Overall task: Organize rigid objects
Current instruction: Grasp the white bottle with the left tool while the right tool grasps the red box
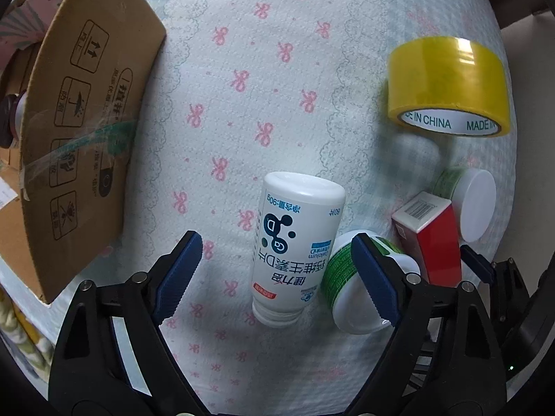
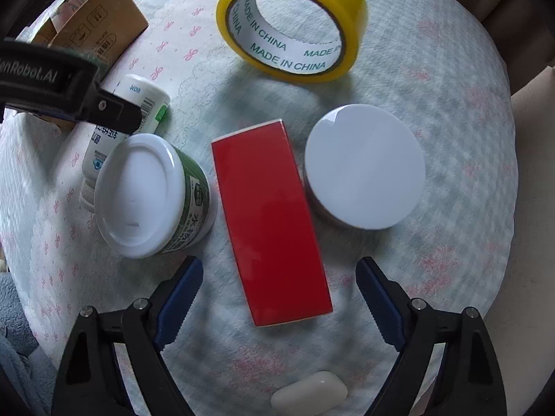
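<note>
Both grippers hung over the clutter on the bed, fingers apart, nothing grabbed.

The red box (image 2: 270,222) lay flat between the spread fingers of the right gripper (image 2: 279,298), with the green tub (image 2: 152,194) at its 9 o'clock, the white-lidded jar (image 2: 364,170) at 3 and the yellow tape roll (image 2: 291,20) at 12. The left gripper (image 1: 275,274), fingers apart too, straddled the white pill bottle (image 1: 295,253); the cardboard box (image 1: 86,138) sat off at 9.

Below me a white bottle (image 1: 295,249) is lying on its side. A green tub (image 2: 152,196) is tipping beside a flat red box (image 2: 270,222). A white-lidded jar (image 2: 364,170) and yellow tape (image 2: 291,22) are sitting near.
</note>
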Motion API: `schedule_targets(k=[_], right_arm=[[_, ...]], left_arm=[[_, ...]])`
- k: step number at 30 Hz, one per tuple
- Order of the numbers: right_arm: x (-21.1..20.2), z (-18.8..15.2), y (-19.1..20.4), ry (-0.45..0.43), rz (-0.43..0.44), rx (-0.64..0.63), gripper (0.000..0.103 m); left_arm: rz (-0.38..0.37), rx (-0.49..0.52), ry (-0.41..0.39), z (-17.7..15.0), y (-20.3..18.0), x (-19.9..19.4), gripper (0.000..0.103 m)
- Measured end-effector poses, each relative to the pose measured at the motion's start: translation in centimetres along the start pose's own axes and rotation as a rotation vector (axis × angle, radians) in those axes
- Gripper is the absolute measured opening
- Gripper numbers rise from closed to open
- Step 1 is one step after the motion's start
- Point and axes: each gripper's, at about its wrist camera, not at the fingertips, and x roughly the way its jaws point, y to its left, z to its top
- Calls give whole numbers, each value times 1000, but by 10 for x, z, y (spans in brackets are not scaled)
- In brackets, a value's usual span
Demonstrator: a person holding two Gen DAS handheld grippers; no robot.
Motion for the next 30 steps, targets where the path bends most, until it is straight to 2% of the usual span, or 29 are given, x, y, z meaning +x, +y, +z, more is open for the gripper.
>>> schedule_targets(k=[1,3,7,9,13,16,17,20,27,30], right_arm=[[2,1,2,2,5,-8,87],[6,4,5,14,12,-20,77],[13,8,11,31,-14,-63,73],[15,11,14,38,-12,-80,66],[19,20,22,57,-35,-99,59],[22,25,24,63,-37,-93,57],[22,26,24,65,-43,-87,53],[20,32,22,71,-54,-66,41],[12,32,20,60,-69,-54,40],[10,26,5,57,-68,-33,40]], left_arm=[[3,-7,9,1,2,2,86],[12,1,30,2,2,9,83],[36,33,56,2,-4,21,76],[43,46,61,4,-6,24,73],[50,65,71,8,-11,33,70],[11,86,84,9,-14,34,50],[25,107,79,8,-19,33,48],[29,120,68,9,-22,32,47],[16,136,49,5,-16,29,47],[14,139,41,-10,-20,19,47]])
